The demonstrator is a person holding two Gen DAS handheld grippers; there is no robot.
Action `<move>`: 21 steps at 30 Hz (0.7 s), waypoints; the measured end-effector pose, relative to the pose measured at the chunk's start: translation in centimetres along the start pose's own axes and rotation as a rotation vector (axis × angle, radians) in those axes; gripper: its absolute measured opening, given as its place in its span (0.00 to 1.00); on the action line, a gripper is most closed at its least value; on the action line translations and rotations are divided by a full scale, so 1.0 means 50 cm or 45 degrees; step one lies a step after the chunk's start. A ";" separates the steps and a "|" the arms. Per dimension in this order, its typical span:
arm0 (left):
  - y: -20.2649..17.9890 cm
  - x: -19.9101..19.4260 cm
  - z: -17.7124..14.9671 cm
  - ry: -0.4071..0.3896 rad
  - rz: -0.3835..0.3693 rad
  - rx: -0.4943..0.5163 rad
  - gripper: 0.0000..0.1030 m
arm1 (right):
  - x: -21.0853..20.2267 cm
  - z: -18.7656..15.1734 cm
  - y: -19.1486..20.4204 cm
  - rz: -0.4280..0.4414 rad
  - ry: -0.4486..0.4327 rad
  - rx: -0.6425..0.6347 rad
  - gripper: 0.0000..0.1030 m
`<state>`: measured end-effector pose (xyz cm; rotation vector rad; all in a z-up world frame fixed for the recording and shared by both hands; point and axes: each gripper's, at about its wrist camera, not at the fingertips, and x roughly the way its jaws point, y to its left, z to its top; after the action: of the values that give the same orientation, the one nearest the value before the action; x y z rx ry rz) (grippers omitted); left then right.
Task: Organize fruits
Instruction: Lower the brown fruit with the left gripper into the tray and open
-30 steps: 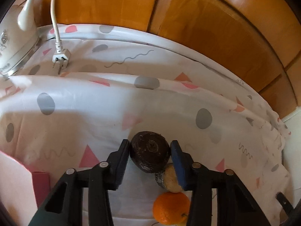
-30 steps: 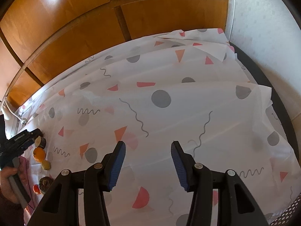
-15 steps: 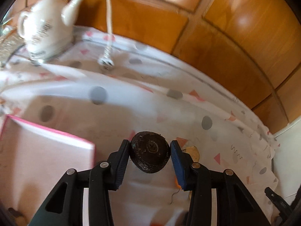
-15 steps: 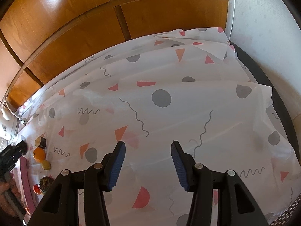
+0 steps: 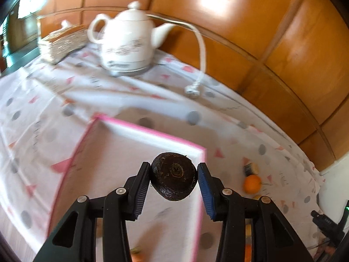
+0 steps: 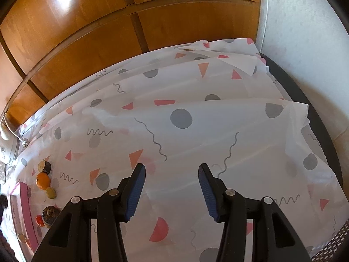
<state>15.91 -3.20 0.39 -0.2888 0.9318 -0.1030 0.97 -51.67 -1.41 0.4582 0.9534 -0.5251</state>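
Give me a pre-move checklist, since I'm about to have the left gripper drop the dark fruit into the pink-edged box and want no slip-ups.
1. Grip: left gripper pads press both sides of the dark round fruit: ok.
2. Fruit over the pink-edged box, inside its right rim: ok, though the view is blurred.
3. Box floor under the fruit free: ok in the visible part.
4. Teapot and its cord far behind the box: ok.
5. Right gripper open, empty, over bare cloth: ok.
6. Height above box floor: cannot tell.
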 end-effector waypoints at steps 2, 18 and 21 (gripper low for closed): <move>0.034 -0.007 -0.012 -0.005 0.041 -0.009 0.43 | -0.001 0.000 -0.005 -0.008 -0.004 0.011 0.50; 0.152 0.031 -0.075 0.037 0.210 -0.042 0.45 | 0.015 -0.004 -0.003 -0.093 0.010 -0.026 0.50; 0.158 0.018 -0.078 0.021 0.215 -0.071 0.47 | 0.017 -0.004 -0.002 -0.099 0.014 -0.033 0.50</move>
<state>13.03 3.39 -4.79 -0.2599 0.9725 0.0765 1.17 -51.82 -2.24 0.4021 0.9901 -0.5804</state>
